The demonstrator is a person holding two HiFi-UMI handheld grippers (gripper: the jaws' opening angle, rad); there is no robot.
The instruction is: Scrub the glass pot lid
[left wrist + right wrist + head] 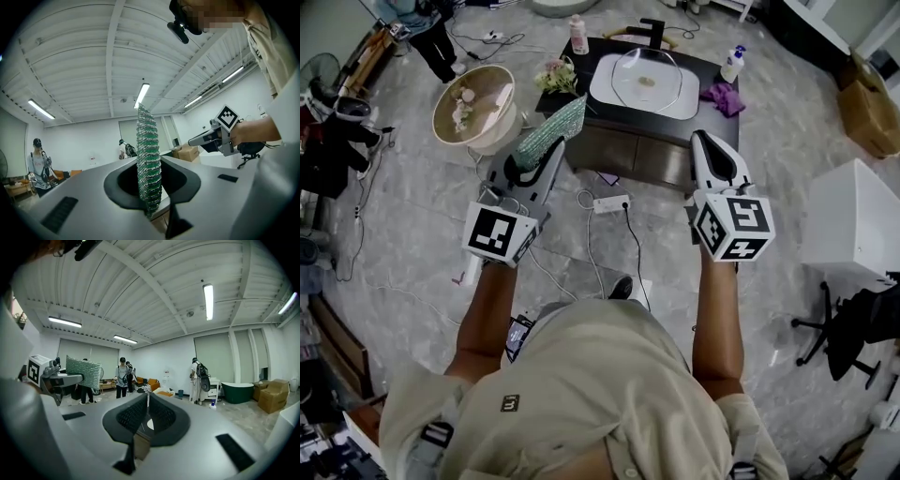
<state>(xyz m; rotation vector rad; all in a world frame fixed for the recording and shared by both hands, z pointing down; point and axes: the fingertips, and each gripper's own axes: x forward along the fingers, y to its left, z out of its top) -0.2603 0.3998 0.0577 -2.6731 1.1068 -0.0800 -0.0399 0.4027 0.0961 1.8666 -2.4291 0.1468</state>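
Note:
The glass pot lid (pixel 644 79) lies in the white sink basin (pixel 605 91) on a dark counter, well ahead of both grippers. My left gripper (pixel 546 150) is shut on a green and silver scrub sponge (pixel 553 128), held up before the counter's left corner. In the left gripper view the sponge (pixel 148 154) stands edge-on between the jaws of the left gripper (pixel 151 197). My right gripper (pixel 703 141) hovers in front of the counter's right side, shut with nothing in it. The right gripper (pixel 146 414) points out at the room, and the lid is out of both gripper views.
A black faucet (pixel 654 31), a pink bottle (pixel 578 36), flowers (pixel 557 75), a soap bottle (pixel 733 64) and a purple cloth (pixel 724 97) surround the basin. A round bowl stand (pixel 475 105) is at the left, a power strip (pixel 609 203) on the floor, and a white cabinet (pixel 853 220) at the right.

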